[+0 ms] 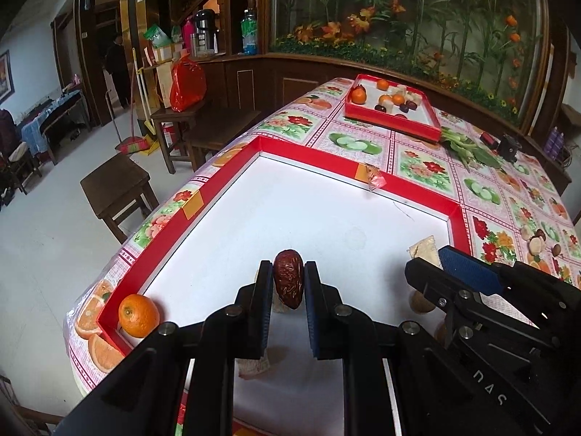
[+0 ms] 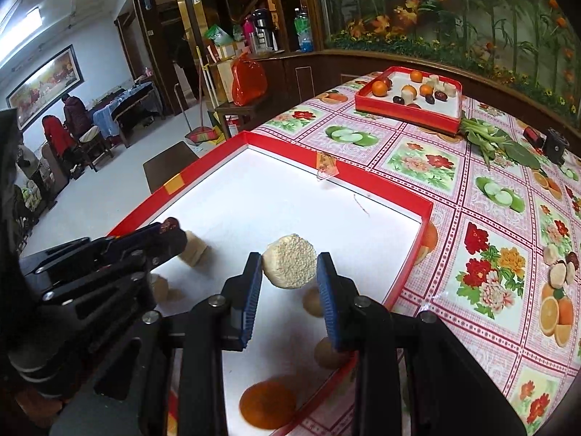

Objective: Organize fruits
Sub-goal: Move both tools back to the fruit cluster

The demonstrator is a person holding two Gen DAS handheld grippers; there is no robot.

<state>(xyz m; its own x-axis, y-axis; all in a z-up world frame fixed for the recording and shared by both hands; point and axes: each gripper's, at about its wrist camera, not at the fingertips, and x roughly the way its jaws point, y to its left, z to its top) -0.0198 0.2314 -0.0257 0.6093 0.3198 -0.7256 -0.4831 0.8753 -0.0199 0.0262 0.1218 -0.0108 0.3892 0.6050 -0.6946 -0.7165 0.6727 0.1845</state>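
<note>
Floral oilcloth printed with oranges, limes and flowers covers the table (image 1: 417,160), whose left edge drops to a grey floor with a dark wooden stool (image 1: 116,189) close beside it. On the near part sits a big red-rimmed tray (image 1: 225,181) with a white floor, mostly bare toward its far side; an orange (image 1: 138,315) rests in its near-left corner against the rim. The left gripper (image 1: 288,283) is clenched on a wrinkled red date (image 1: 288,279), held above the tray's white floor. To its right, the right gripper (image 2: 289,272) grasps a round puffed-rice cake (image 2: 289,266) over the same tray, with tan blocks and an orange blurred below. Its body bears raised letters too unclear to read. Far right stands a smaller red tray (image 2: 406,112) holding oranges, dates and pale pieces, with leafy greens (image 2: 497,141) just beside it.
</note>
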